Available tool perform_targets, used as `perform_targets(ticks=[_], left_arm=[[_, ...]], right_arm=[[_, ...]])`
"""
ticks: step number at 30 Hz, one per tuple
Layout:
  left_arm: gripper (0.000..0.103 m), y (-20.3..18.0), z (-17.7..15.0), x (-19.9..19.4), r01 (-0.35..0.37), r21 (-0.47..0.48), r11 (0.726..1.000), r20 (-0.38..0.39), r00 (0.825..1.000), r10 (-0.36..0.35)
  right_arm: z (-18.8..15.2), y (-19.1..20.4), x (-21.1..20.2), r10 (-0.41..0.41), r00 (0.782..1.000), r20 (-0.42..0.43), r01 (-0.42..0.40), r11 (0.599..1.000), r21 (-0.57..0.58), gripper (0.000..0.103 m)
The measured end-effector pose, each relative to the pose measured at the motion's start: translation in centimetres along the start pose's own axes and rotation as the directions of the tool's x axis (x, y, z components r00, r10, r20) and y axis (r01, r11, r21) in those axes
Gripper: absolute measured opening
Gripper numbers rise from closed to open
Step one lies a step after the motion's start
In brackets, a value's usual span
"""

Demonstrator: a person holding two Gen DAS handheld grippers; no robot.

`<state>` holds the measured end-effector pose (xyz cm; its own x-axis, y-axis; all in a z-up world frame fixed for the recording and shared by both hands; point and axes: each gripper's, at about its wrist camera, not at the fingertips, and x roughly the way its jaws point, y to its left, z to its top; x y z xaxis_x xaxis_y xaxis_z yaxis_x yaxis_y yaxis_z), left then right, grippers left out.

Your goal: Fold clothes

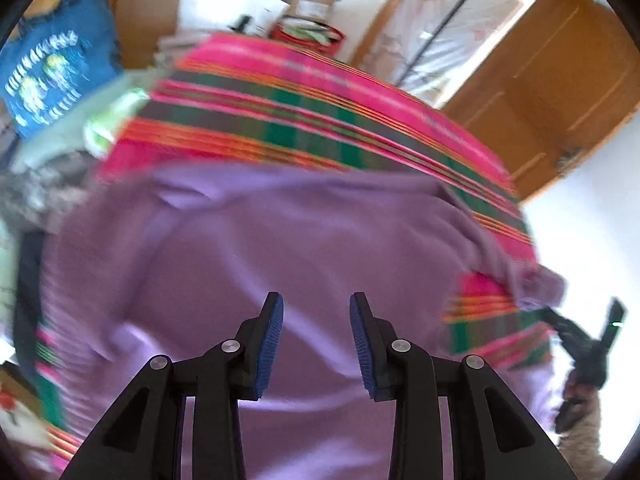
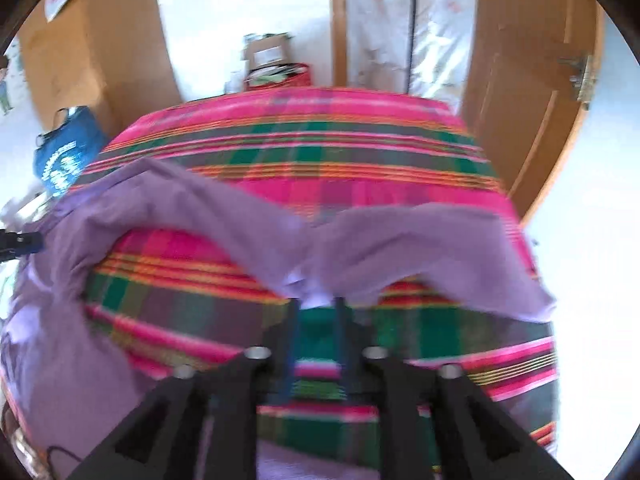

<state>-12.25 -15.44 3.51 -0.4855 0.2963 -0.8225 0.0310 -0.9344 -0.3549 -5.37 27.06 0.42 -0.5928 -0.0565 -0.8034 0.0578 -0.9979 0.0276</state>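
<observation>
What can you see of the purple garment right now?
The purple garment is a soft, plain lilac cloth, rumpled and partly spread over the pink-and-green plaid cover. The right gripper pinches one edge, lifting it into a draped band across the cover. The left gripper hangs open above it, gripping nothing.

Plaid bedcover (image 1: 320,92), wooden door (image 1: 560,92), red basket (image 2: 280,76).

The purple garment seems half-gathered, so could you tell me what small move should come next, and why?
Probably carry the right hand-held gripper, pinching the purple garment, across toward the body of the cloth. The sleeve trails over the plaid cover, while the left hand-held gripper hovers open above it.
</observation>
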Motion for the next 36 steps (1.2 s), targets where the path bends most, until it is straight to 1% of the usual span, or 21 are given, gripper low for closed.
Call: perform_targets(ticks=[1, 3, 5, 7, 9, 12, 15, 19, 23, 25, 28, 29, 31, 34, 36], left_arm=[[0.036, 0.9, 0.6, -0.3, -0.014, -0.028, 1.0, 0.012, 1.0, 0.015], [0.036, 2.3, 1.4, -0.4, -0.034, -0.053, 0.998, 0.008, 0.999, 0.035], [0.036, 3.4, 2.0, 0.2, -0.085, -0.057, 0.995, -0.015, 0.996, 0.085], [0.036, 4.2, 2.3, 1.0, -0.115, -0.063, 0.991, -0.05, 0.992, 0.112], [0.036, 4.9, 2.6, 1.4, -0.123, -0.093, 0.988, -0.058, 0.991, 0.118], [0.036, 5.0, 2.9, 1.3, -0.118, -0.121, 0.986, -0.04, 0.993, 0.114], [0.036, 3.4, 3.1, 0.9, -0.106, -0.057, 0.993, -0.015, 0.994, 0.106], [0.036, 0.8, 4.3, 1.1, -0.11, 0.048, 0.993, 0.019, 0.994, 0.11], [0.036, -1.6, 6.2, 3.0, -0.1, 0.098, 0.99, 0.006, 0.995, 0.1], [0.036, -3.0, 6.6, 3.9, -0.108, 0.138, 0.984, 0.001, 0.994, 0.109], [0.036, -4.9, 6.9, 5.4, -0.098, 0.206, 0.974, -0.023, 0.994, 0.105], [0.036, -5.4, 7.0, 6.1, -0.1, 0.222, 0.97, -0.035, 0.993, 0.111], [0.036, -6.1, 7.2, 6.8, -0.109, 0.234, 0.966, -0.029, 0.992, 0.119], [0.036, -7.2, 7.1, 7.5, -0.109, 0.284, 0.953, -0.035, 0.992, 0.124], [0.036, -7.4, 7.2, 7.9, -0.111, 0.289, 0.951, -0.042, 0.991, 0.128]], right_arm=[[0.2, -0.1, 0.0, -0.006, 1.0, 0.003, 0.006, 1.0, -0.005, 0.025], [0.6, 0.4, -0.1, 0.001, 1.0, 0.019, 0.0, 0.999, -0.041, 0.026], [1.4, 1.5, 0.5, 0.024, 0.999, 0.021, -0.023, 0.997, -0.079, 0.028], [2.3, 2.7, 1.4, 0.051, 0.999, 0.016, -0.049, 0.992, -0.112, 0.028], [3.3, 3.9, 2.3, 0.078, 0.997, 0.009, -0.075, 0.986, -0.146, 0.028], [4.6, 5.5, 3.7, 0.111, 0.994, -0.004, -0.11, 0.977, -0.182, 0.029], [5.0, 5.6, 4.5, 0.097, 0.995, -0.013, -0.098, 0.977, -0.188, 0.028], [5.2, 5.7, 5.3, 0.073, 0.997, -0.022, -0.076, 0.975, -0.208, 0.029], [4.9, 4.7, 5.4, 0.048, 0.998, -0.039, -0.055, 0.975, -0.213, 0.031], [4.8, 4.2, 5.4, 0.035, 0.998, -0.047, -0.045, 0.975, -0.216, 0.032], [4.6, 3.7, 5.3, 0.013, 0.999, -0.052, -0.025, 0.971, -0.238, 0.032], [4.5, 3.6, 5.4, 0.002, 0.998, -0.056, -0.016, 0.968, -0.249, 0.033], [4.5, 3.3, 5.6, -0.015, 0.998, -0.066, -0.003, 0.964, -0.267, 0.034], [4.5, 3.1, 5.5, 0.012, 0.997, -0.072, -0.031, 0.965, -0.262, 0.034], [4.2, 3.2, 5.3, 0.02, 0.998, -0.067, -0.038, 0.961, -0.274, 0.034]])
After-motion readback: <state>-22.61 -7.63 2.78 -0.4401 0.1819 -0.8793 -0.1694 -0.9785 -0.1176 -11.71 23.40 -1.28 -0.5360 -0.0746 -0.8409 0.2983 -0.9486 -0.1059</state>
